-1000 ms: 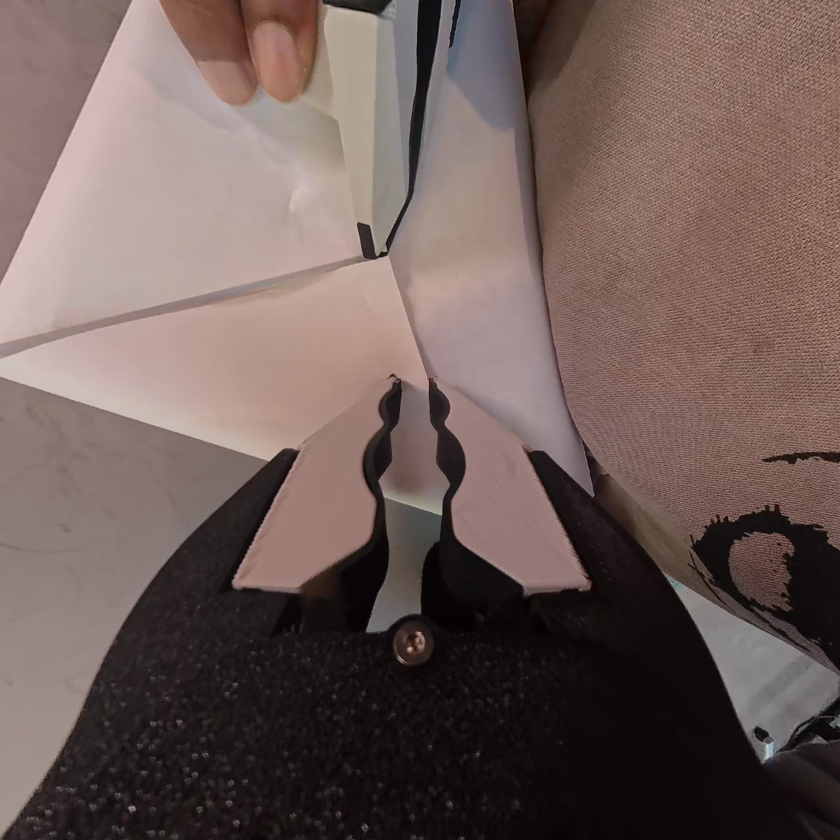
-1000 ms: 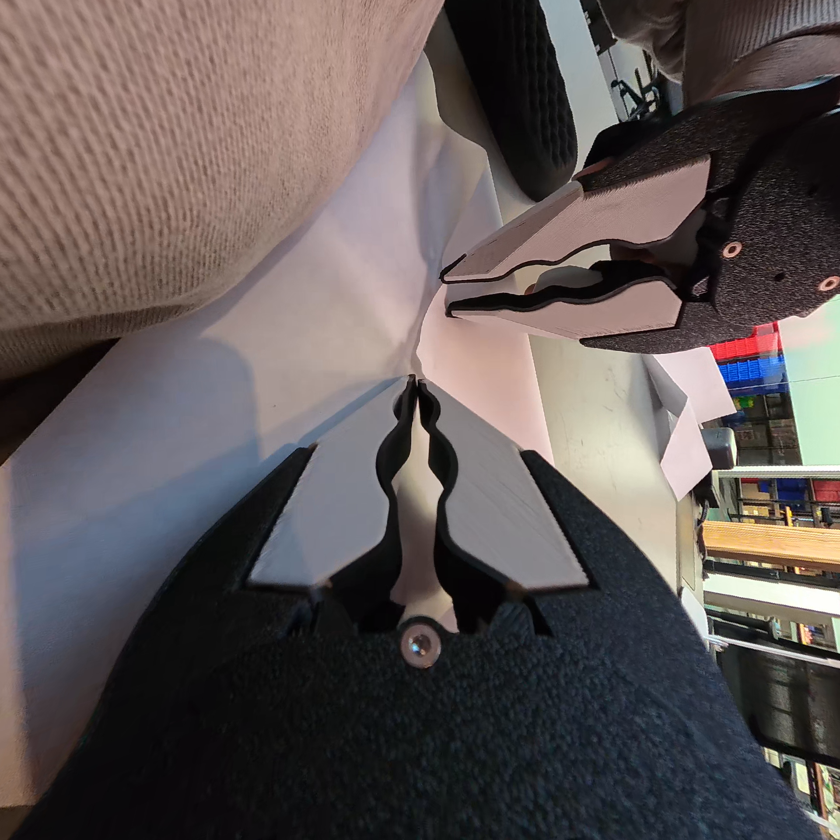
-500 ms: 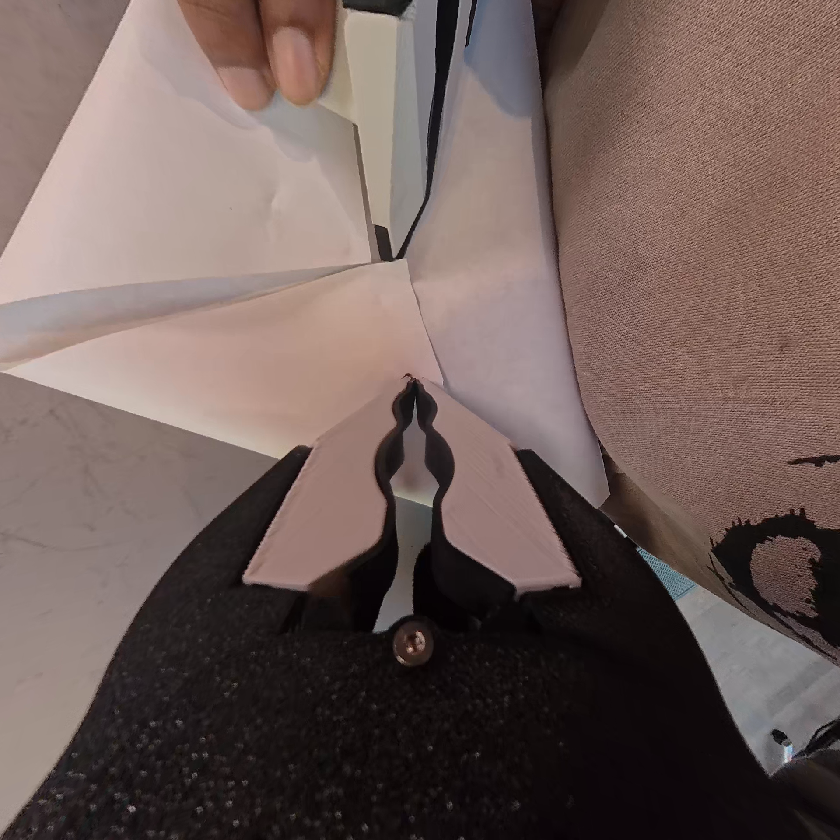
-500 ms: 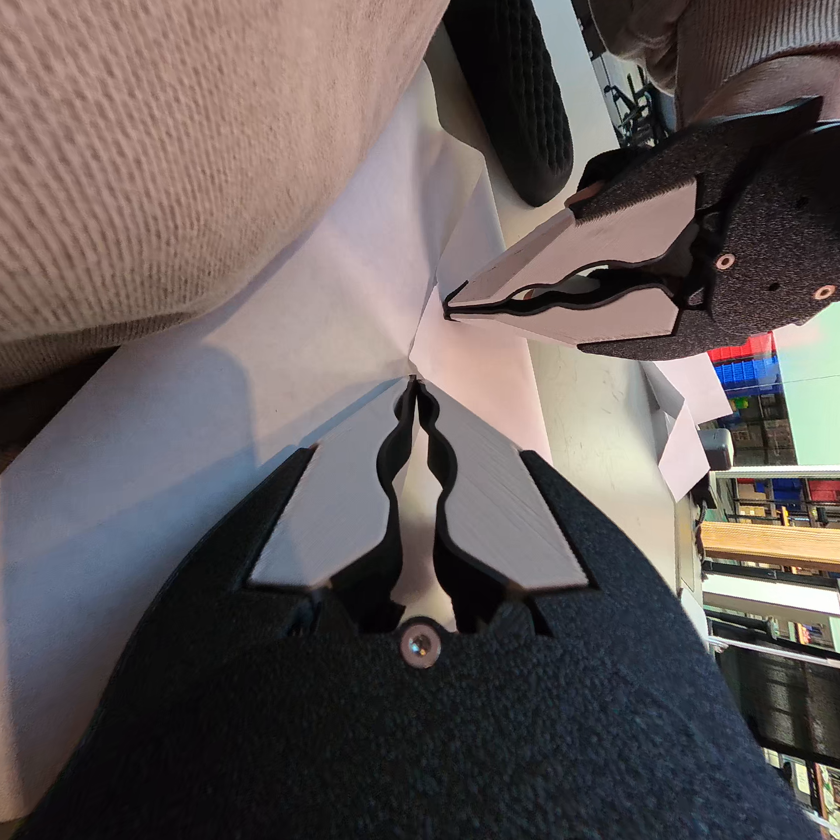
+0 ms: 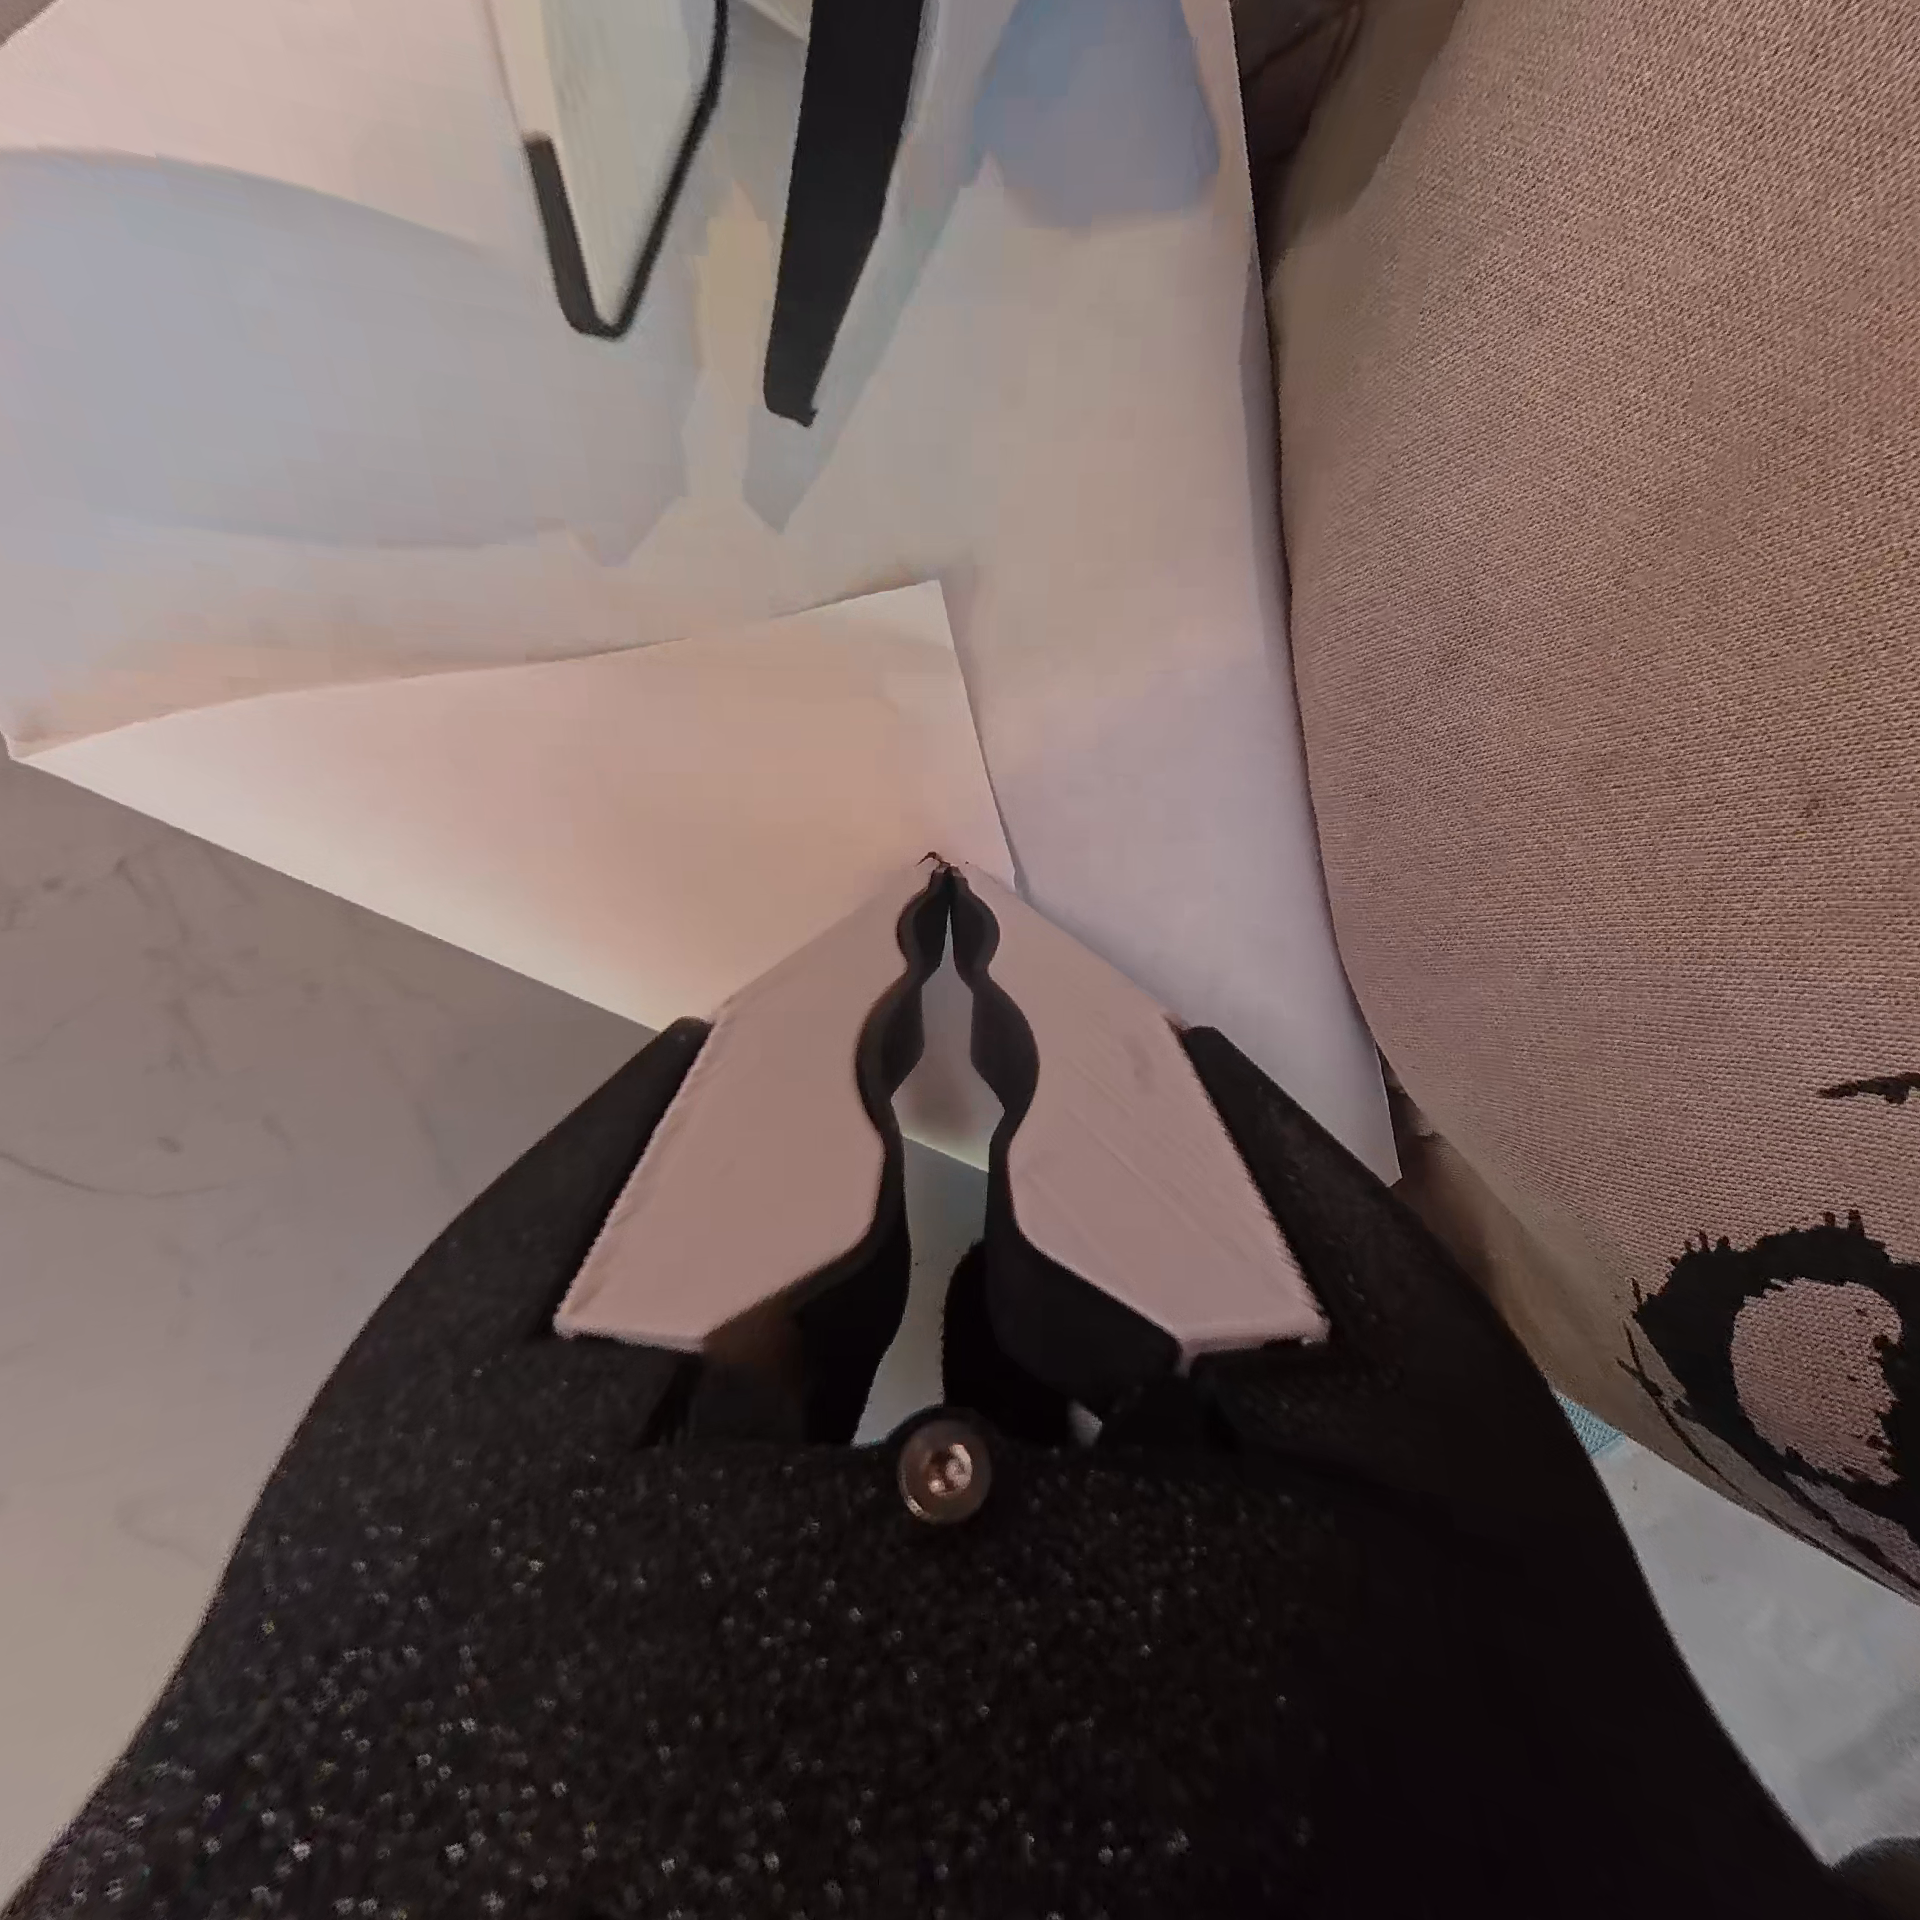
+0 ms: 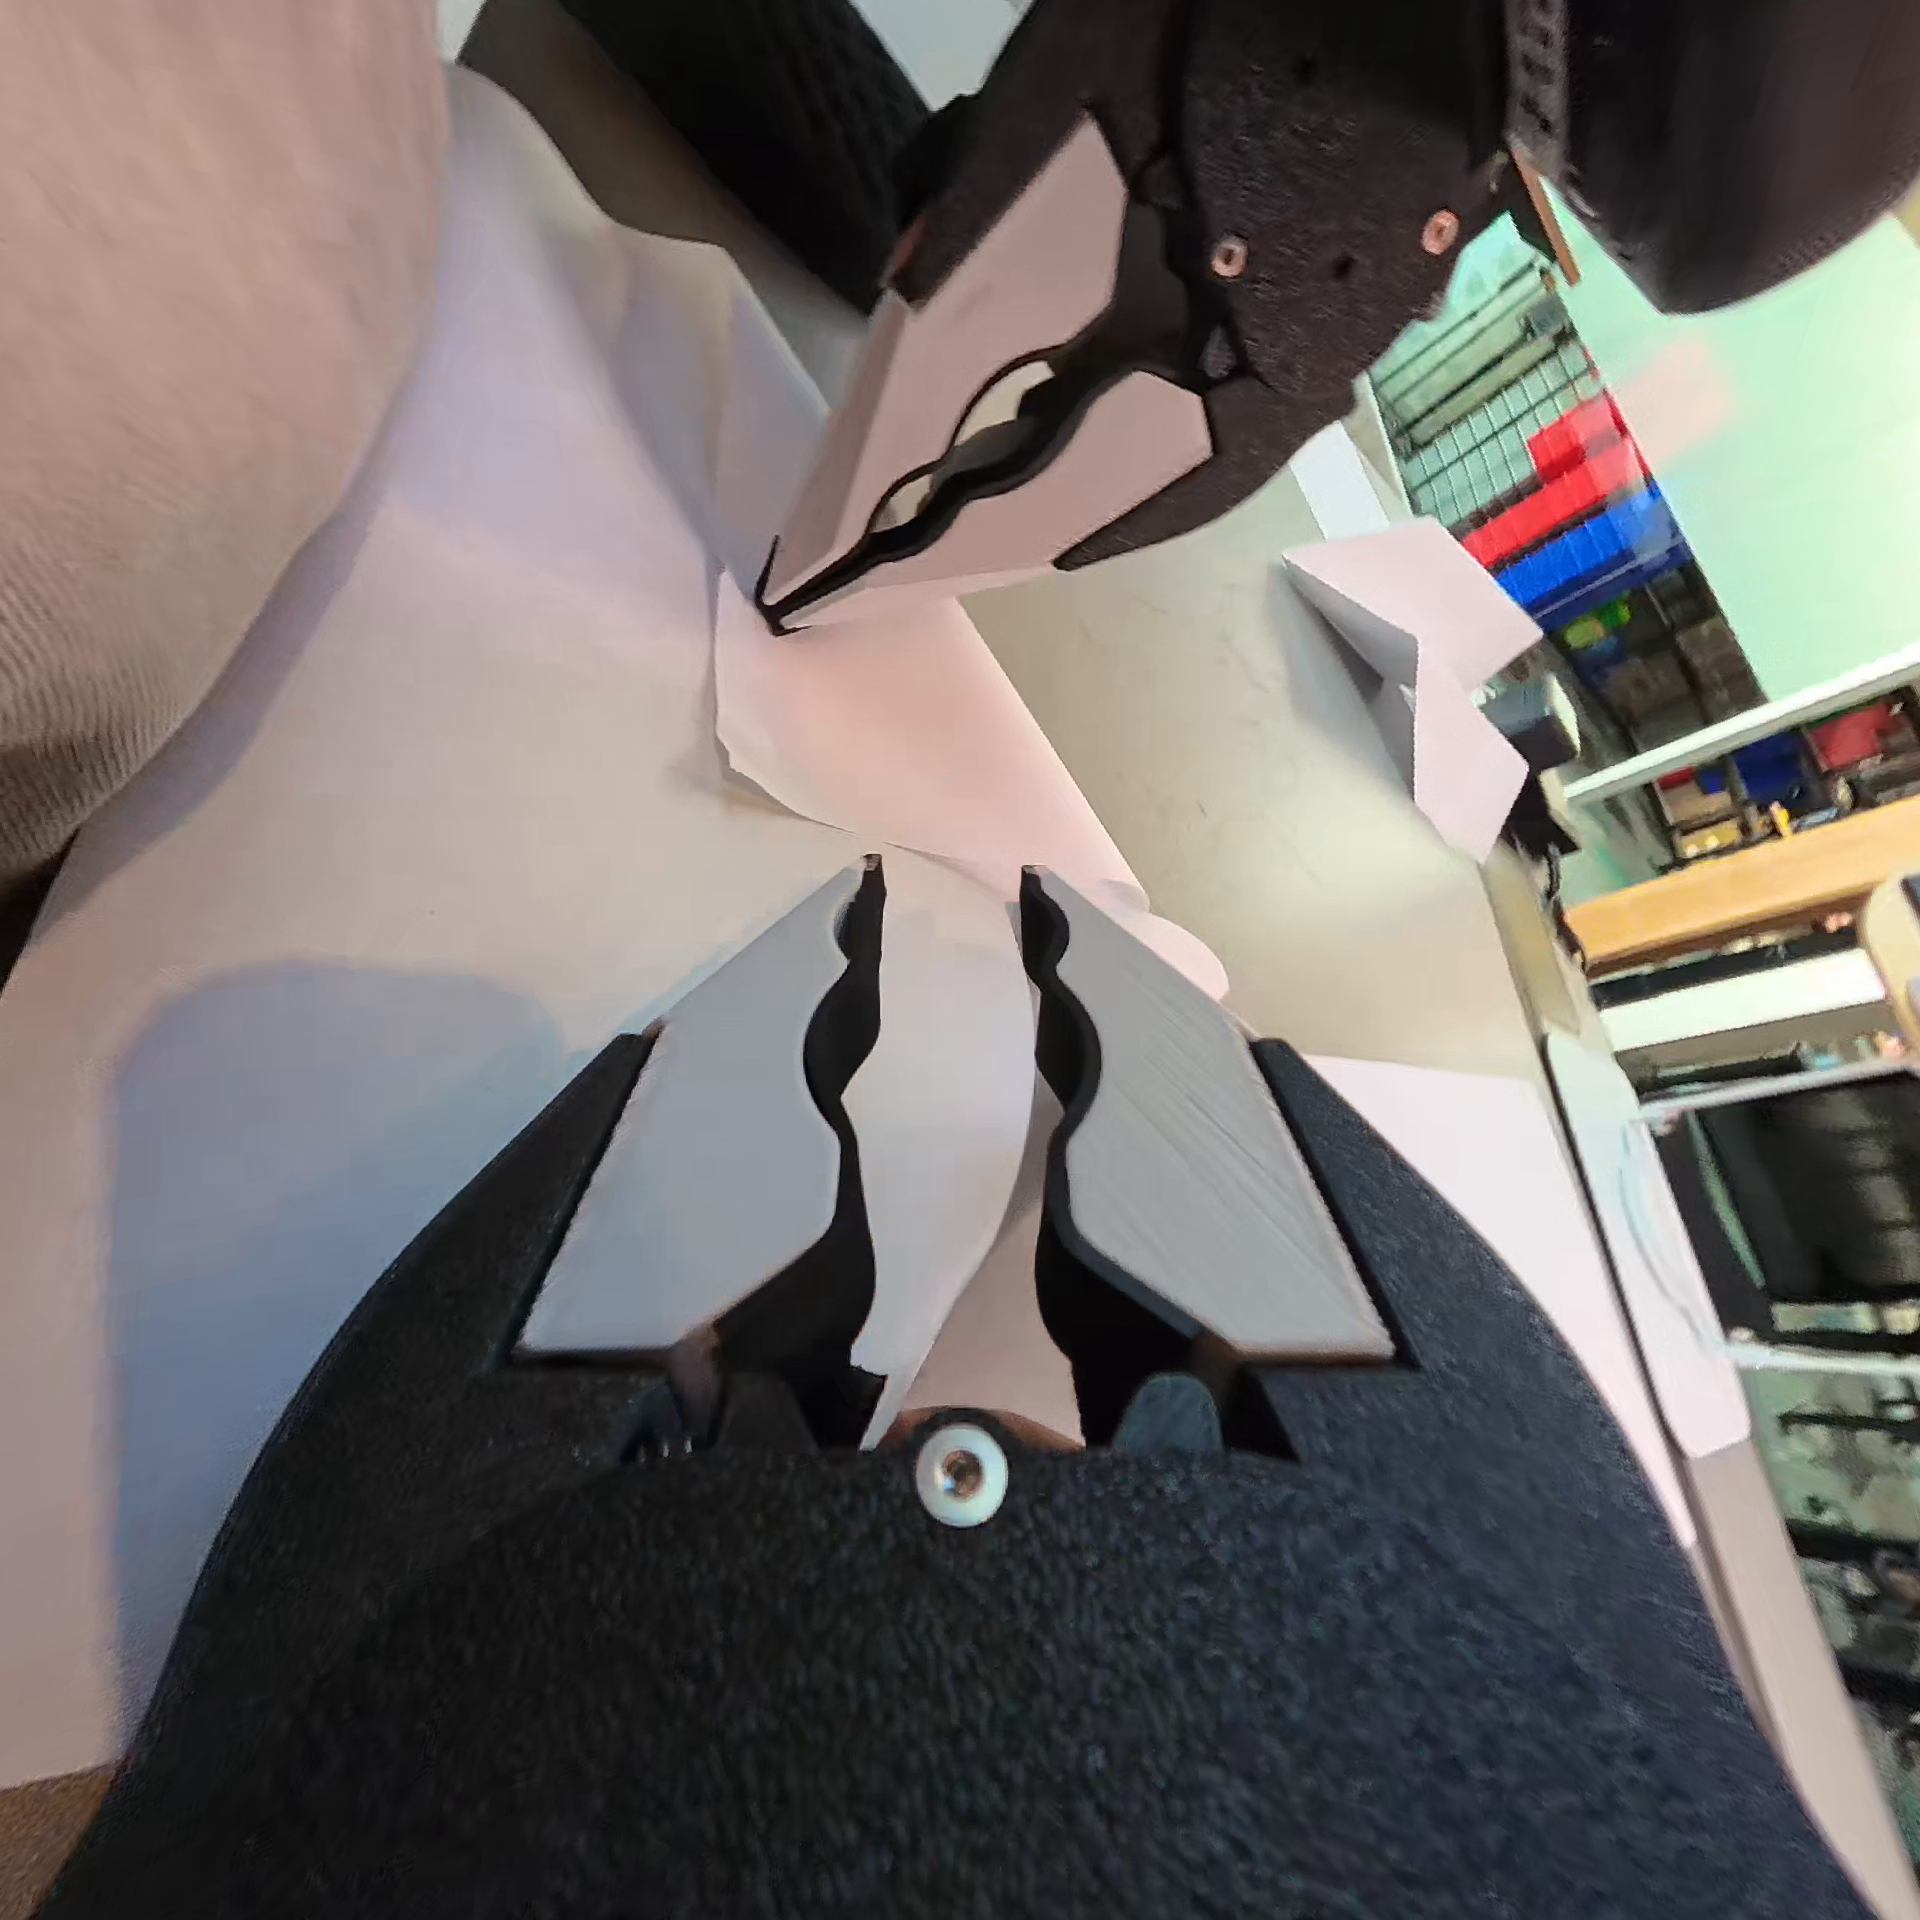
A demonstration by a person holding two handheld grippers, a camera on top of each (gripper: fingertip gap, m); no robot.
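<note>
Pinching the white paper sheet [image 5: 644, 790] at a folded edge, the left gripper [image 5: 943, 883] has tips together; the right gripper [image 6: 945, 883] stands parted, paper between its fingers ungripped

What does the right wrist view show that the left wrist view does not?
Only the right wrist view shows the right hand-held gripper, open with paper between its fingers, a folded paper piece farther along the table, and shelves with red and blue bins. Only the left wrist view shows a black print on the beige garment and black straps above the paper. Both show the left hand-held gripper shut on the white paper sheet, the beige clothing and the pale table.
</note>
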